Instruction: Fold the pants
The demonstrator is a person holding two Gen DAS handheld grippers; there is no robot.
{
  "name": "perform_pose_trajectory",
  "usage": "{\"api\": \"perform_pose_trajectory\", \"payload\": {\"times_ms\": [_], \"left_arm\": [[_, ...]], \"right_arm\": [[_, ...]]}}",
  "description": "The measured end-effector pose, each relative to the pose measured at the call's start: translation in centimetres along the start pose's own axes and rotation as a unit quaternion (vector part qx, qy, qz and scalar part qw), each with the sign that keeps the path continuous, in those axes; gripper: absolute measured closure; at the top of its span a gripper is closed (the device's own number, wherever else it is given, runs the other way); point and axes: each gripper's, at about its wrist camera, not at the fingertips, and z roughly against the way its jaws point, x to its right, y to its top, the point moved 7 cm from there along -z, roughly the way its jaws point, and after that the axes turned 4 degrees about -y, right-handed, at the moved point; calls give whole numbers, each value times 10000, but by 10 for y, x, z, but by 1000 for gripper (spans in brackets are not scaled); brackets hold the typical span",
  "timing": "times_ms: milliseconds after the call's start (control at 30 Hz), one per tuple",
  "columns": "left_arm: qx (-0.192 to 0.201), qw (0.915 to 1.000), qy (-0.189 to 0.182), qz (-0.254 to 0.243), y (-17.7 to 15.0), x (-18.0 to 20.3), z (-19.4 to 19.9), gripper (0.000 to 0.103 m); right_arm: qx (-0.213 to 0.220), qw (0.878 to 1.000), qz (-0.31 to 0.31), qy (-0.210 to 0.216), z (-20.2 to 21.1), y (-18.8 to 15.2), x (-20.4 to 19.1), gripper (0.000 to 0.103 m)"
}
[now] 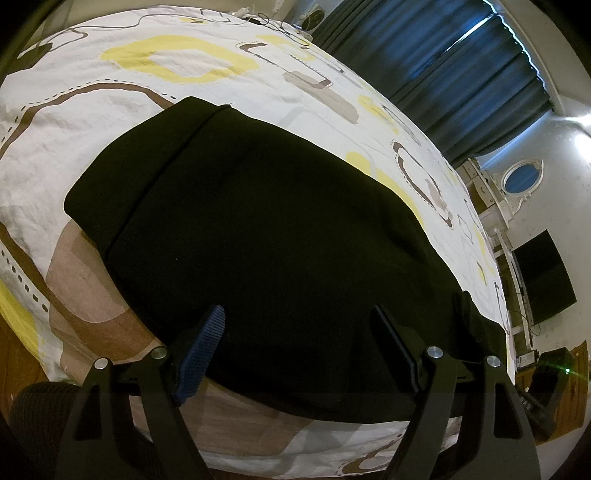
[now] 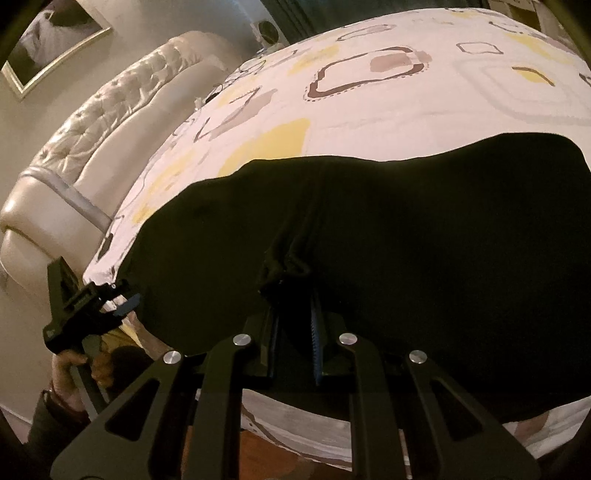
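Note:
Black pants lie spread on the patterned bedspread, with a fold seam running along their left side. My left gripper hovers over the near edge of the pants, jaws wide open and nothing pressed between the pads. In the right wrist view the pants fill the middle, and my right gripper is shut on a bunched ridge of their fabric at the near edge. The left gripper shows at the left corner of the pants, held by a hand.
A tufted cream headboard stands at the left end of the bed below a framed picture. Dark curtains, a black screen and cables lie beyond the bed's far side. Wooden floor shows below the near edge.

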Motion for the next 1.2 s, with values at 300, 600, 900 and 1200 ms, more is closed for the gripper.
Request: {"api": "perform_pose_trajectory", "payload": {"times_ms": [300, 600, 900, 1200], "left_arm": [[-2, 10000, -20, -3, -1, 3, 0, 23], [-4, 10000, -88, 3, 0, 5, -1, 23], [6, 9994, -321, 95, 4, -1, 5, 23], [176, 9983, -459, 304, 13, -15, 29, 23]], "right_arm": [[-81, 9990, 344, -270, -6, -6, -7, 89], [-164, 9963, 671, -507, -11, -10, -15, 81], [-275, 9889, 1283, -702, -19, -21, -42, 49], [-372, 9836, 1613, -718, -20, -29, -62, 33]]}}
